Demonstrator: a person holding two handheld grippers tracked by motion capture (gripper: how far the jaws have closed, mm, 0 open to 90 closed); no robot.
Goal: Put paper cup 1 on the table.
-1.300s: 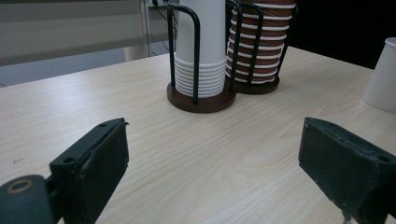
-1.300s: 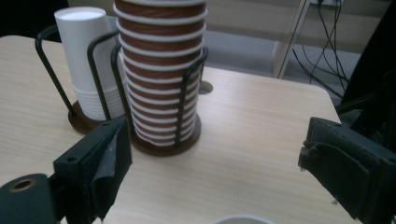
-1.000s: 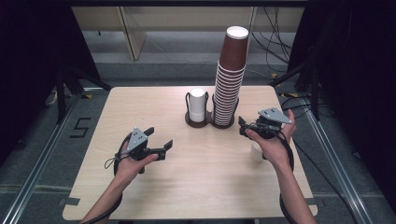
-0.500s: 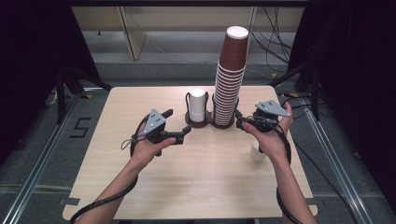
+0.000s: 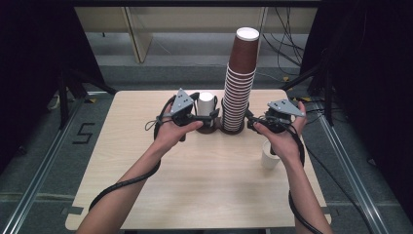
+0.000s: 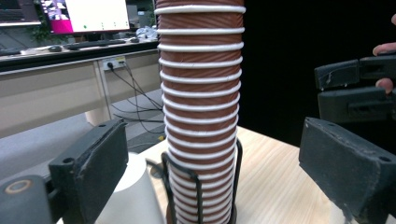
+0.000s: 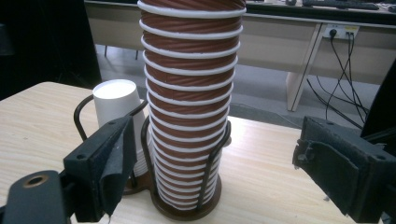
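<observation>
While the wooden table (image 5: 195,195) carried everything, the tall stack of brown cups (image 5: 239,80) stood in its wire holder (image 7: 205,186) near the table's far edge. Just left of that stack sat the white cups (image 5: 206,103) in a second holder. A lone white cup (image 5: 269,157) stood right of the stack, nearer you. Your left gripper (image 5: 207,117) hung at the white cups, jaws spread, touching nothing. Your right gripper (image 5: 249,119) pointed at the stack's base, its jaws having just been narrowing, still clear of the cups.
</observation>
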